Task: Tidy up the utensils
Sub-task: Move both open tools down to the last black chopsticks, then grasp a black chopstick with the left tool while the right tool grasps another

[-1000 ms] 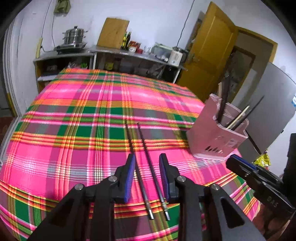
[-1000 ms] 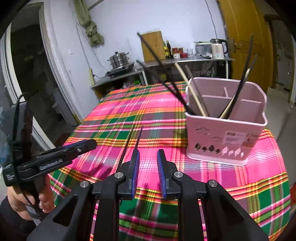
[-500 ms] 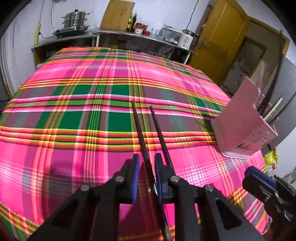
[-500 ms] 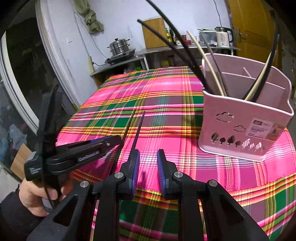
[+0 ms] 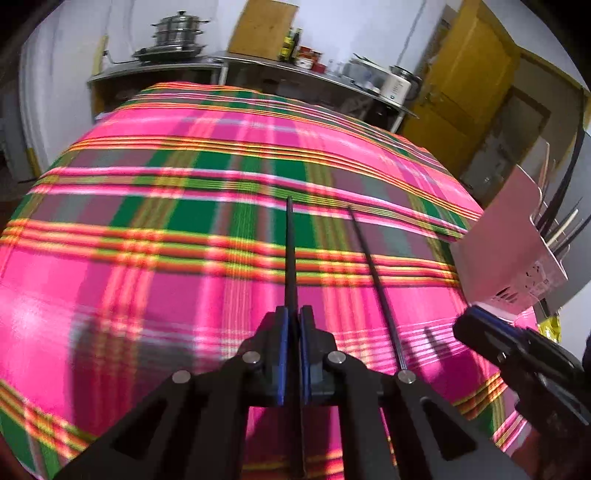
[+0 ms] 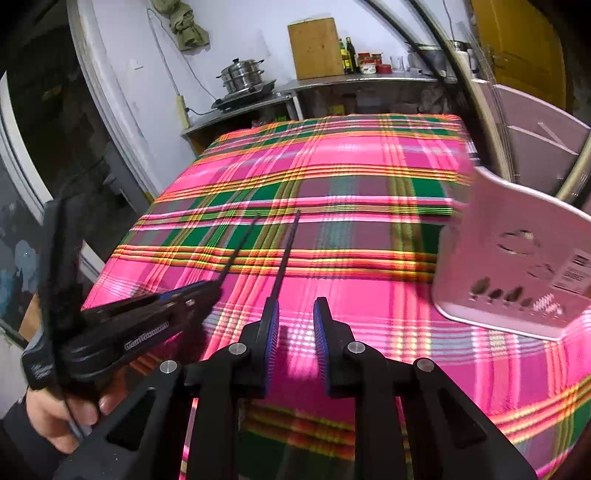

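Observation:
My left gripper (image 5: pixel 291 321) is shut on a black chopstick (image 5: pixel 290 251), its blue pads pressing both sides of the near half. A second black chopstick (image 5: pixel 373 277) lies on the cloth just to its right. In the right wrist view my right gripper (image 6: pixel 295 321) stands open, and only cloth shows between its pads. That second chopstick (image 6: pixel 286 254) ends at its left fingertip. The left gripper (image 6: pixel 207 291) sits to the left with the held chopstick (image 6: pixel 240 247). A pink utensil holder (image 6: pixel 517 258) with several chopsticks stands on the right.
A pink and green plaid cloth (image 5: pixel 147 258) covers the table, which drops away at the near and left edges. A hand (image 6: pixel 55 421) holds the left gripper. Behind the table a shelf carries steel pots (image 5: pixel 177 33) and a kettle (image 5: pixel 397 83). A yellow door (image 5: pixel 461 92) stands at the right.
The left jaws closed onto the left chopstick as the gripper sank toward the cloth. The right gripper moved lower and closer to the second chopstick, and its jaws kept the same gap.

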`<state>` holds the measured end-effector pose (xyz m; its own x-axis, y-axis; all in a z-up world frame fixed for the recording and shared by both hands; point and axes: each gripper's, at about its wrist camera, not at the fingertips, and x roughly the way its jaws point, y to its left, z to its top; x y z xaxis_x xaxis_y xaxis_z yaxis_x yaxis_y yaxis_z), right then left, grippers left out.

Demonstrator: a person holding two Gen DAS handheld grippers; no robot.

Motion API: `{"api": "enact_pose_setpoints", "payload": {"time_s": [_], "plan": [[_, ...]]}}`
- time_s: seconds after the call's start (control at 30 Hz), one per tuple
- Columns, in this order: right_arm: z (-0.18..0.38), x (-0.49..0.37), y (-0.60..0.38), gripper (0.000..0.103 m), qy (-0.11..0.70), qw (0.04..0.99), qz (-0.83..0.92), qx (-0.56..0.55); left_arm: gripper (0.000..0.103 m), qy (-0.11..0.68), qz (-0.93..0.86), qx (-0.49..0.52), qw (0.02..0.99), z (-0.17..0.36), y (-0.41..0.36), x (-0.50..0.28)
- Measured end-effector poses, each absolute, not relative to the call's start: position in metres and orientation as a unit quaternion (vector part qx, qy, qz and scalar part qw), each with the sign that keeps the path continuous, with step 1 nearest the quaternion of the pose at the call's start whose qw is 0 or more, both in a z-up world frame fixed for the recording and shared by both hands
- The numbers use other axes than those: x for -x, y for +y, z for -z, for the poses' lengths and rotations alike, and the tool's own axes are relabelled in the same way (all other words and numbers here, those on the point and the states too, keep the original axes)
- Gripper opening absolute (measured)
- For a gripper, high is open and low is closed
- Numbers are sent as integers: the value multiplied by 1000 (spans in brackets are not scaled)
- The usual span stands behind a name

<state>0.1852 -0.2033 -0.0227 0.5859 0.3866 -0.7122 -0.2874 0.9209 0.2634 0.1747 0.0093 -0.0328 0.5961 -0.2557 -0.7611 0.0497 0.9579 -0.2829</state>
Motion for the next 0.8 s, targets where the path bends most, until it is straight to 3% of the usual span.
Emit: {"api": "enact_pose_setpoints", "payload": {"time_s": [0.37,0.57,0.8], "plan": [[39,-227,-180,20,440,876,-190,-50,7,447,68,124,883,32,34,-178],[45,-241,-170,20,450,872,-186,-40,14,452,79,107,882,30,27,-199],[47,-253,-159,20,454,872,-181,-19,14,456,82,81,883,31,19,-218]]}}
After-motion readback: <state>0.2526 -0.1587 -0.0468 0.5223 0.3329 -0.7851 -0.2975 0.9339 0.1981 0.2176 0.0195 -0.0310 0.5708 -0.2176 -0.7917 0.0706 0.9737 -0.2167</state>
